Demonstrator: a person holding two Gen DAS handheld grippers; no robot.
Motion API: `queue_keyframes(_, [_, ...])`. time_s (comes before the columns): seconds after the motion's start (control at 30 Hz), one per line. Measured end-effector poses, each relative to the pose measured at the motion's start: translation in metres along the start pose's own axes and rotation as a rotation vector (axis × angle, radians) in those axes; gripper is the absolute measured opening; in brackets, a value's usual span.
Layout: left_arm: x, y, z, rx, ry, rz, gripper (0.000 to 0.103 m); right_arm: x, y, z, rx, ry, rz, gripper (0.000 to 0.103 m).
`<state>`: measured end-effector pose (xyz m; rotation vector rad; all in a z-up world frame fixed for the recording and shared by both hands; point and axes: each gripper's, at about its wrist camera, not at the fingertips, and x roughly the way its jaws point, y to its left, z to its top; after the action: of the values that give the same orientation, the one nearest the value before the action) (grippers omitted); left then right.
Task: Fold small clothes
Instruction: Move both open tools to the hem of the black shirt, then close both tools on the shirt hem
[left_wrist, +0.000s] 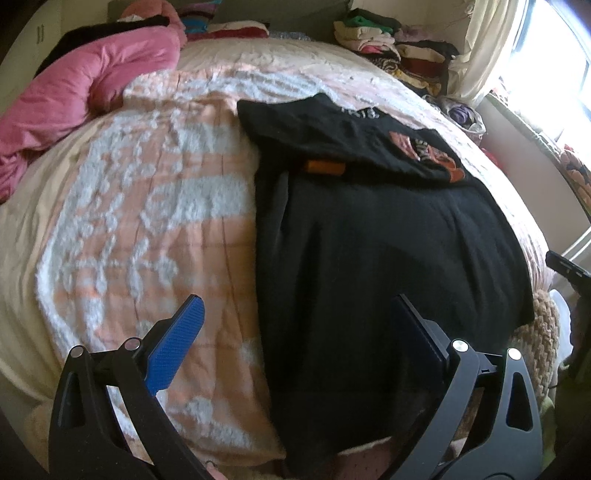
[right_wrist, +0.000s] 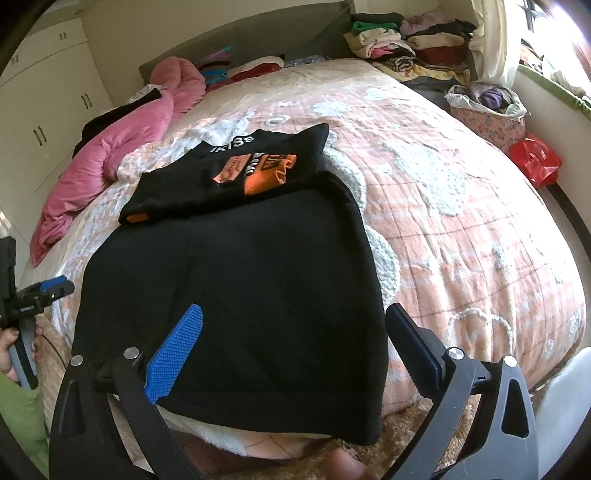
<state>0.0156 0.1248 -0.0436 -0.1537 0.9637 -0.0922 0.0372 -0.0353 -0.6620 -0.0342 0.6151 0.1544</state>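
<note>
A black garment (left_wrist: 388, 251) (right_wrist: 240, 266) lies flat on the bed, its near hem hanging over the front edge. Beyond it lies a folded black shirt with an orange print (left_wrist: 369, 136) (right_wrist: 236, 166). My left gripper (left_wrist: 299, 321) is open and empty, hovering over the garment's left edge near the hem. My right gripper (right_wrist: 295, 325) is open and empty above the garment's near right part. The left gripper also shows at the left edge of the right wrist view (right_wrist: 48, 291); the right gripper's body shows at the right edge of the left wrist view (left_wrist: 569, 273).
The bed has a pink and white blanket (left_wrist: 155, 206) (right_wrist: 461, 221). A pink quilt (left_wrist: 85, 96) (right_wrist: 122, 147) lies bunched at the far left. Stacks of folded clothes (left_wrist: 399, 48) (right_wrist: 413, 44) sit at the head. A basket (right_wrist: 491, 118) and red bag (right_wrist: 535, 162) stand beside the bed.
</note>
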Motion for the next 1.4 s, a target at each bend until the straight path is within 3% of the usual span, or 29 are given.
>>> queue_keyframes(0.27, [-0.004,0.003,-0.021,-0.016,0.017,-0.037,0.094,0.000,-0.007,-0.006,0.011,0.009,-0.014,0.099])
queue_keyframes(0.6, [-0.001,0.009,-0.050,-0.093,0.076,-0.145,0.093,0.001,-0.012,-0.016,0.004,0.039,-0.020,0.099])
queue_keyframes(0.83, [0.003,0.011,-0.070,-0.125,0.121,-0.189,0.075,0.002,-0.016,-0.024,0.007,0.059,-0.030,0.099])
queue_keyframes(1.13, [0.001,0.010,-0.079,-0.155,0.145,-0.264,0.059,0.005,-0.020,-0.031,0.001,0.094,-0.034,0.099])
queue_keyframes(1.4, [0.009,-0.003,-0.083,-0.124,0.176,-0.269,0.058,0.023,-0.028,-0.037,-0.028,0.192,-0.028,0.098])
